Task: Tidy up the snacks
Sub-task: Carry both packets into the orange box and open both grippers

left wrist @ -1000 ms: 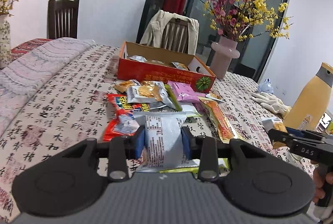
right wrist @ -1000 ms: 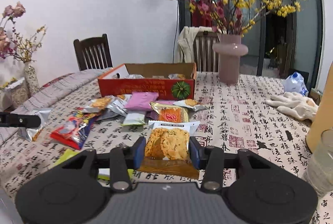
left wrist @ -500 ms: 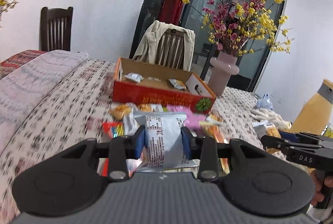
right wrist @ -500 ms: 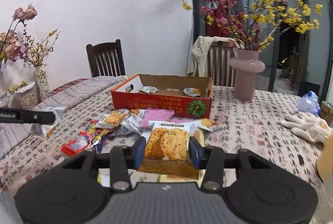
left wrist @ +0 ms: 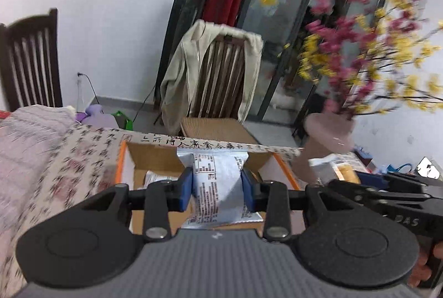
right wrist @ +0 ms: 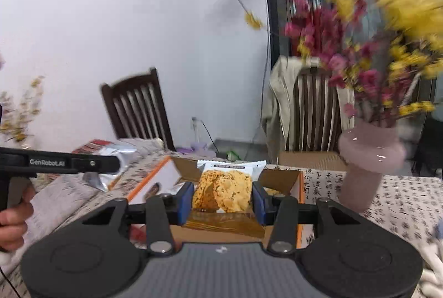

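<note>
Carton, open-topped orange cardboard [left wrist: 155,159], lies at twelve o'clock beneath both grippers. Left gripper [left wrist: 216,188] clamps silver foil snack packet [left wrist: 217,181]; right gripper [right wrist: 222,199] clamps clear-fronted cookie packet [right wrist: 224,191], long axes vertical.

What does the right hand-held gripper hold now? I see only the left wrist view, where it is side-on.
Observer: The right hand-held gripper is shut on a cookie packet with a clear front; two round golden cookies show.
Operator: Is it over the box?
Observer: Yes, the open cardboard box lies directly beyond its fingertips.
Operator: Does your view show the hand that holds my left hand-held gripper?
Observer: Yes, at the left edge a hand wraps its grip; the silver packet hangs between its fingers.
</note>
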